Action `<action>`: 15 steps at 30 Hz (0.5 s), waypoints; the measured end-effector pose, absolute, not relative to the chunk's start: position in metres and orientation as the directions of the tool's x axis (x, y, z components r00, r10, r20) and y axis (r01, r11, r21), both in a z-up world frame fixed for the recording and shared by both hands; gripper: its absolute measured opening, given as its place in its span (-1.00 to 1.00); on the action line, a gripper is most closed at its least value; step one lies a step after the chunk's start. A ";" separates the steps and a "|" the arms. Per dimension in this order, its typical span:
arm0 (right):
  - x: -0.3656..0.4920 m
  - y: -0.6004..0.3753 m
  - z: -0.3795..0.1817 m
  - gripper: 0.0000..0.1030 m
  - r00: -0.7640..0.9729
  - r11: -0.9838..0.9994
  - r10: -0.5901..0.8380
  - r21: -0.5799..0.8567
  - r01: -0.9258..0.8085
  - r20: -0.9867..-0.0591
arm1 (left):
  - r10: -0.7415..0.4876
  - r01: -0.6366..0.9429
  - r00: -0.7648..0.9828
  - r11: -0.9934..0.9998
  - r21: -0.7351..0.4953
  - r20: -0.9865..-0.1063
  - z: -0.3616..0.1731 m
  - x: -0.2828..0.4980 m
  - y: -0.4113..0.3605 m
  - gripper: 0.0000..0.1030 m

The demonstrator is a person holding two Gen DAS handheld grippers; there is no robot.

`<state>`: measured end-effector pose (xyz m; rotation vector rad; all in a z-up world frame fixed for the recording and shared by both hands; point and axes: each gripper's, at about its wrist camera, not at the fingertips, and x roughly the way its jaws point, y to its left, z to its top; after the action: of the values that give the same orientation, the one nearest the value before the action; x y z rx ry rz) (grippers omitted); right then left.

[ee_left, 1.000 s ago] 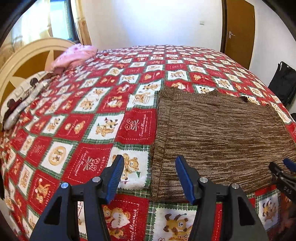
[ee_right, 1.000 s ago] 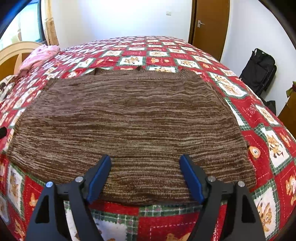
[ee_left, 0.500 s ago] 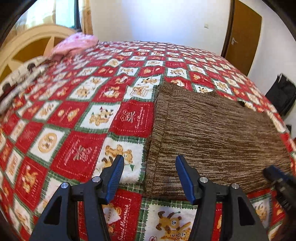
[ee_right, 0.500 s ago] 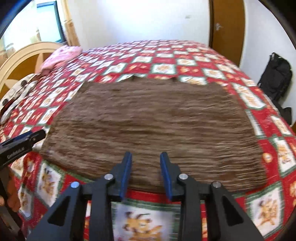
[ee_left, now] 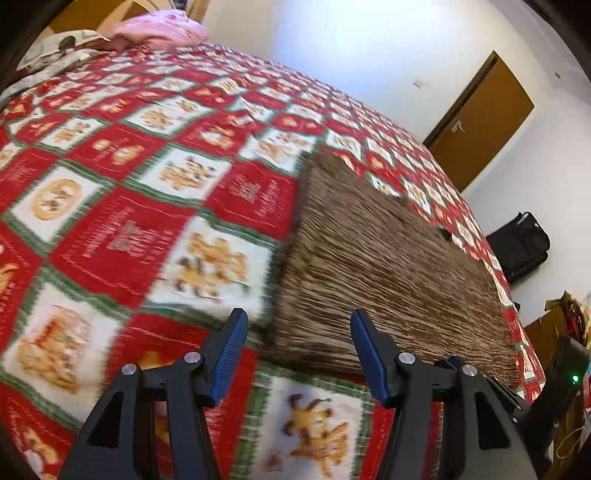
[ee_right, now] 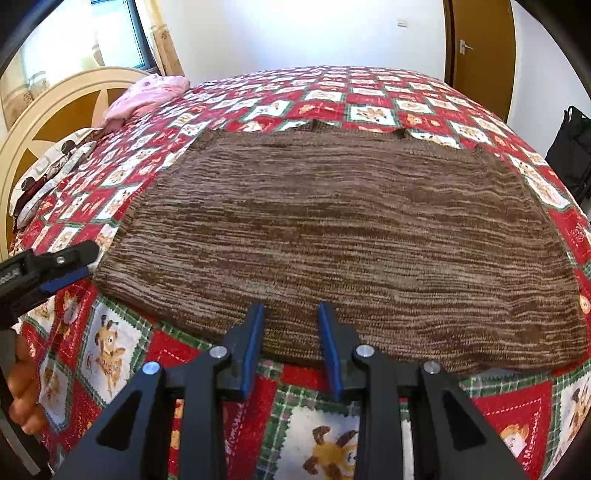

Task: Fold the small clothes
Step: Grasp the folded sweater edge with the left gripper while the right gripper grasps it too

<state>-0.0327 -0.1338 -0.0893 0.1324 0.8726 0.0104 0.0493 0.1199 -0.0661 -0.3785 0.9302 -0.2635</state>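
Both jaws stand apart, hovering at the near hem, nothing gripped yet.
Your left gripper (ee_left: pixel 295 354) frames the corner of the brown knit (ee_right: pixel 332 229), your right gripper (ee_right: pixel 291 347) narrowed over mid-hem; the knit lies flat ahead on the quilt (ee_right: pixel 369 99). Next, likely lower and pinch.

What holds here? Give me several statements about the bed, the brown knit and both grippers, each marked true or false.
1. The brown knit garment lies spread flat on the bedspread. True.
2. The left gripper is clamped shut on the pink cloth. False: its jaws stand apart near the garment's corner; the pink cloth lies far off by the headboard.
3. The right gripper stands at the garment's near edge. True.
4. The door stands wide open. False: it is closed.
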 end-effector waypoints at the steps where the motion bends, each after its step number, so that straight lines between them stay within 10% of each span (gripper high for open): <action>1: -0.033 -0.134 -0.089 -0.34 0.644 0.992 0.062 0.117 0.044 -0.763 | -0.395 0.055 0.559 0.895 -0.443 -0.729 -0.069 0.052 0.118 0.15; 15: -0.035 -0.132 -0.090 -0.32 0.642 0.990 0.070 0.132 0.050 -0.763 | -0.441 -0.017 0.570 0.837 -0.546 -0.693 -0.081 0.044 0.115 0.14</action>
<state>-0.0353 -0.1316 -0.0900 0.1458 0.8740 0.0115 0.0436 0.1154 -0.0807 -0.5404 0.9411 -0.2629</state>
